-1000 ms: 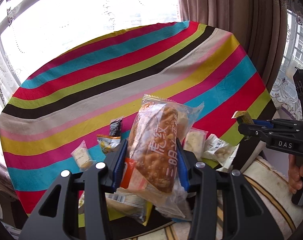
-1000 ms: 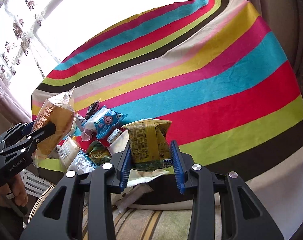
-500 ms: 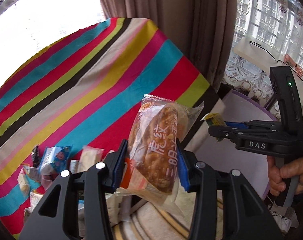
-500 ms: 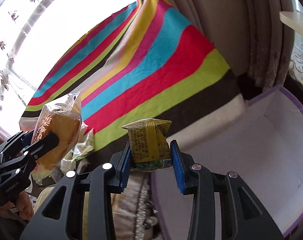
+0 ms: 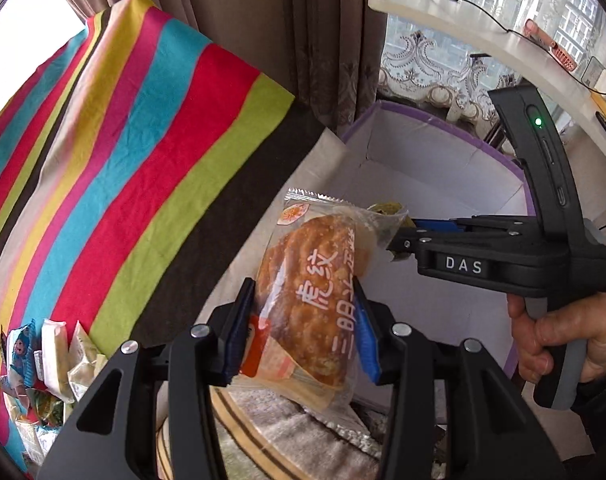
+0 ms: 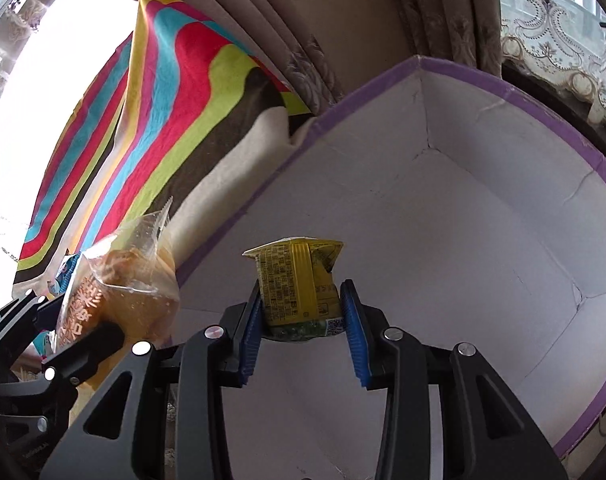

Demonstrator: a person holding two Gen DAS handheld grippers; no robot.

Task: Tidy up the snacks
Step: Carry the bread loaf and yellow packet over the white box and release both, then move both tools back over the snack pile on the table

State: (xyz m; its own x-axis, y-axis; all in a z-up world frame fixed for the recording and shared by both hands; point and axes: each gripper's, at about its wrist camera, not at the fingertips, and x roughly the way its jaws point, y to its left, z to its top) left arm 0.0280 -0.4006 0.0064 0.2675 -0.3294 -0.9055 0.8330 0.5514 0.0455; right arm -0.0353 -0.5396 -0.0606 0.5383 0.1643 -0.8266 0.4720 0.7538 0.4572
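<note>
the purple-rimmed box (image 6: 483, 240) lies open below both grippers. the left gripper (image 5: 303, 332) clamps a bread packet (image 5: 315, 300), long axis pointing away, its lower end hidden. the right gripper (image 6: 301, 316) pinches an upright yellow snack packet (image 6: 299, 280), base cut off.

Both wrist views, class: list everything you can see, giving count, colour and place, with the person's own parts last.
Clear-wrapped brown bread packet: one, held in left tool.
Small yellow printed snack packet: one, held in right tool, over the box.
White cardboard box with purple rim: one, open, nothing visible inside, beside the cloth.
Rainbow-striped cloth: one, multicoloured, left.
Pile of small wrapped snacks: several, mixed colours, on the cloth.
Brown curtains: behind.
Left tool: black, blue pads.
Right tool: same.
Hand: one, gripping right tool's handle.
</note>
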